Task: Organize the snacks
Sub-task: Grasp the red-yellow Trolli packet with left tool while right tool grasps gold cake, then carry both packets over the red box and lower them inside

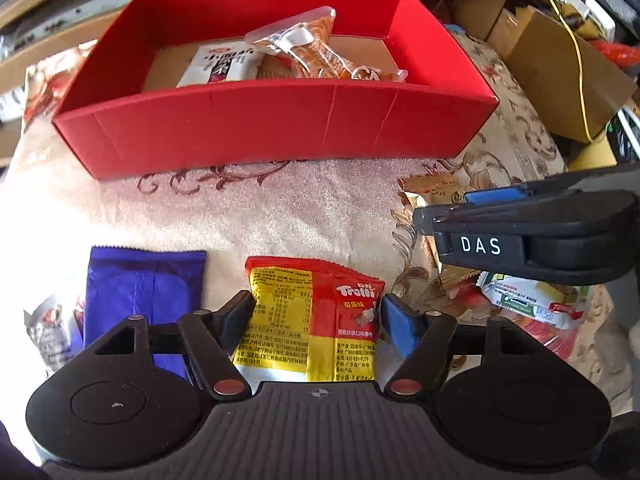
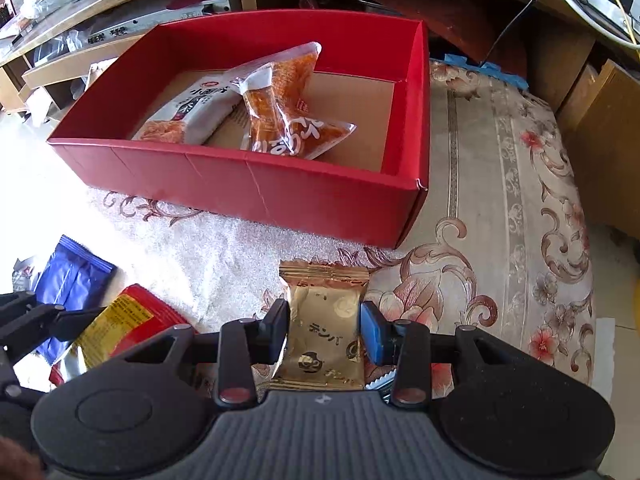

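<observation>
Left wrist view, left hand-held gripper point(image 1: 318, 312): jaws spread either side of the red-and-yellow Trolli gummy packet point(image 1: 316, 316) at lower centre; the pads sit at its edges but do not visibly press, so I read it as released.
Left wrist view, right hand-held gripper point(image 1: 432, 216): enters from the right edge, jaws nearly together over a gold wrapper.
Left wrist view, red box point(image 1: 280, 128): upper centre, holding a white snack pack point(image 1: 220, 64) and an orange clear-wrapped pack point(image 1: 320, 52).
Left wrist view, snacks outside the box: a purple packet point(image 1: 140, 292) at lower left, a small silver packet point(image 1: 44, 332) at the left edge, a green-and-white packet point(image 1: 532, 300) at lower right.
Right wrist view, right hand-held gripper point(image 2: 324, 328): clenched on the gold packet point(image 2: 326, 332) at lower centre, pads touching both its sides.
Right wrist view, red box point(image 2: 240, 184): upper centre, the same two packs inside, much of the cardboard floor bare.
Progress: by my judgement early; two snacks boxed, at least five outside, two of them being picked.
Surface: a floral cream cloth point(image 2: 500, 200) with brown scrolls; whether table or bed beneath, I cannot tell.
Room: cluttered wooden shelving behind, cardboard boxes point(image 1: 560, 64) at upper right, a yellow cable point(image 1: 576, 52) trailing over them.
</observation>
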A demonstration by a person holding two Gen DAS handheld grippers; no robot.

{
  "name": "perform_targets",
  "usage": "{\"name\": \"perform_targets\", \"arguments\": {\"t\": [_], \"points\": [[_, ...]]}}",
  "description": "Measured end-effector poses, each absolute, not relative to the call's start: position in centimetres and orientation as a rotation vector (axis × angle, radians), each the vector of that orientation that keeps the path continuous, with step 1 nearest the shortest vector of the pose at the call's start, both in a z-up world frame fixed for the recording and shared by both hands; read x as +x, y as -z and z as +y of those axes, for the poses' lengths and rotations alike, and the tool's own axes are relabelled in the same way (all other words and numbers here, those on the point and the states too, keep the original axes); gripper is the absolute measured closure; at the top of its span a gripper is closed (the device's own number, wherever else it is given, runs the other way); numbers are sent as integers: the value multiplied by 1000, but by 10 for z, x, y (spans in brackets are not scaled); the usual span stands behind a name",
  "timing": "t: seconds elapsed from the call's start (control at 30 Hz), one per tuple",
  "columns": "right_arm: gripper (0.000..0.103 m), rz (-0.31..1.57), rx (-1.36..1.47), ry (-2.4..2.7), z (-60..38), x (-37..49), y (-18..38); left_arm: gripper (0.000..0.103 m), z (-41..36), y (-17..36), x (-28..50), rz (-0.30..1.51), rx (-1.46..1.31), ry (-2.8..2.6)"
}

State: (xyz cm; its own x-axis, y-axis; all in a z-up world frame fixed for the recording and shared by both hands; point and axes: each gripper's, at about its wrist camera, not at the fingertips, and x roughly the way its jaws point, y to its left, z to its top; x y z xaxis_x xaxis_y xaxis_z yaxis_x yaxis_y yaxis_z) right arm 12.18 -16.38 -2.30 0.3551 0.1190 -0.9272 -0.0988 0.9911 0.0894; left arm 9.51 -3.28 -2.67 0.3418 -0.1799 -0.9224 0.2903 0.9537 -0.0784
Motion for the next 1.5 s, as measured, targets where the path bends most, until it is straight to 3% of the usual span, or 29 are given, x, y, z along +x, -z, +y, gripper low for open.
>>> {"name": "perform_targets", "arguments": {"t": [0.13,0.37,1.5], "points": [[64,1196,14,-141,-163,121,23,26,-34,28,98,1177,117,304],[65,1193,-16,-171,-156,117,21,36,-29,22,92,1177,149,301],[65,1062,65,-192,-161,113,-18,38,-7,-22,112,1069,-36,239]]}}
